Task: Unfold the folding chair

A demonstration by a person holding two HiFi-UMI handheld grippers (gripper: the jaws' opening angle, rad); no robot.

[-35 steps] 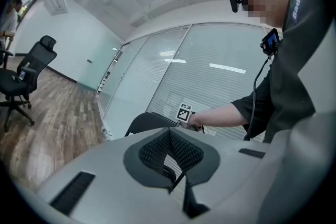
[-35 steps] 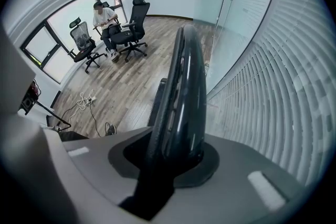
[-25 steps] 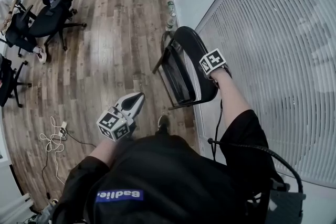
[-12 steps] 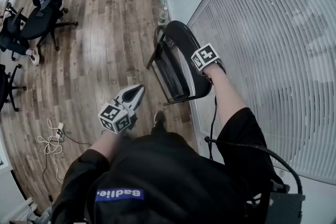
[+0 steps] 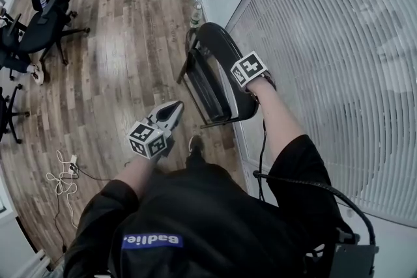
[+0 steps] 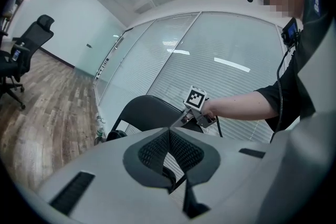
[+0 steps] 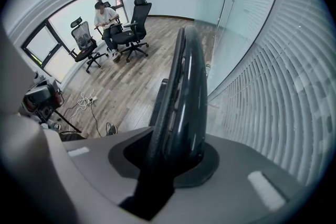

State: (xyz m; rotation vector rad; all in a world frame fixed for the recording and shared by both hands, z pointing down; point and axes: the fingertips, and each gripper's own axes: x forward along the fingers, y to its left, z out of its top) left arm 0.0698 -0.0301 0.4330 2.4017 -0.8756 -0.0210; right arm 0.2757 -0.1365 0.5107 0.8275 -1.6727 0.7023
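The folding chair (image 5: 212,75) stands folded flat and upright on the wood floor (image 5: 130,55), just beside the glass wall with its blinds (image 5: 326,62). The right hand-held gripper (image 5: 244,80) points steeply down, its jaws clamped on the curved top edge of the black backrest (image 7: 184,107), which fills the gap between them. The left hand-held gripper (image 5: 172,111) hangs in the air to the chair's left with its jaws pressed together on nothing. Two bottles (image 5: 193,10) stand on the floor against the wall behind the chair (their contents too small to make out). Black office chairs (image 5: 45,3) sit well apart.
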